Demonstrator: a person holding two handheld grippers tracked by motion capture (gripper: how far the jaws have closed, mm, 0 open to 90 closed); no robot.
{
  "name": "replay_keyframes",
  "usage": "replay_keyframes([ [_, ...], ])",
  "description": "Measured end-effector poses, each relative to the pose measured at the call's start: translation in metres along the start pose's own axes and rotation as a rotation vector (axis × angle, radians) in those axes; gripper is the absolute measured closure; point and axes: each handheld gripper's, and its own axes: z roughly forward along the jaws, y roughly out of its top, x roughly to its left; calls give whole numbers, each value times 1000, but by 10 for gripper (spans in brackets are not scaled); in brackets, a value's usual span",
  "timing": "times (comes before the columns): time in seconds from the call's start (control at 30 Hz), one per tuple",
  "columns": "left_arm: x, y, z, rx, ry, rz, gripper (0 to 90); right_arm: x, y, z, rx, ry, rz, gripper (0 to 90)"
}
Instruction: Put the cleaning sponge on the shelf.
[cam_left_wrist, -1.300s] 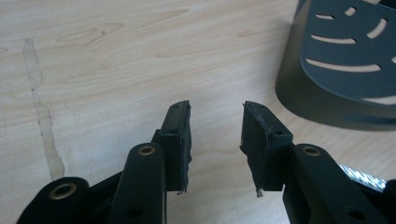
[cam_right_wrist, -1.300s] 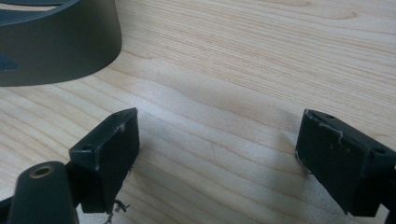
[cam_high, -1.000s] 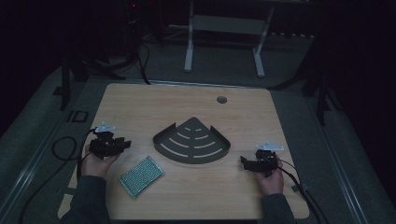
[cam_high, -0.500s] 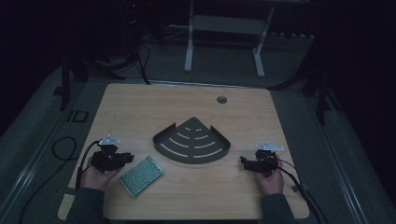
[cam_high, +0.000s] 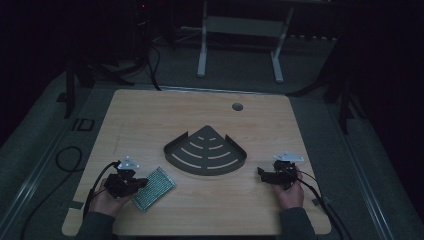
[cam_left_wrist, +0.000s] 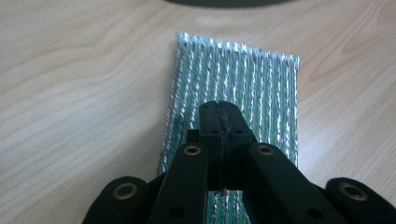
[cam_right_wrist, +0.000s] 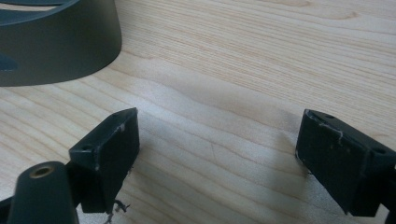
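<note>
Centrally on the pale wood-grain table (cam_high: 150, 120) sits a dark, matte, fan-shaped corner tray (cam_high: 206, 154) — a low rim around a flat floor cut with curved slots, its point facing away from me. Nearer my left side lies a flat rectangular pad (cam_left_wrist: 236, 93), green and ribbed with glittering silver threads running lengthwise; it rests on the bare wood just beside the tray's curved edge, apart from it.

My left gripper (cam_left_wrist: 219, 109) has its two black jaws pressed together, tips meeting over the near half of the pad; whether they touch its surface I cannot tell. My left hand (cam_high: 107, 195) holds it at the table's near-left corner.

My right gripper (cam_right_wrist: 215, 144) is spread wide — its blocky, scuffed black jaws stand well apart over bare wood, with the tray's smooth curved wall near the left jaw. My right hand (cam_high: 289, 192) grips it beside the tray's right corner.
</note>
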Motion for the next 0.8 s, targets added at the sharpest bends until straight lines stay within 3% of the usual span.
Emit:
replay_keyframes([
  [0.1,-1,0,5,25,12,12,900,0,0,0,0,0,0,131],
  [0.27,1,2,7,22,5,8,900,0,0,0,0,0,0,132],
  [0.6,0,20,19,32,48,17,900,0,0,0,0,0,0,132],
  [0.8,3,27,22,39,48,21,900,0,0,0,0,0,0,131],
])
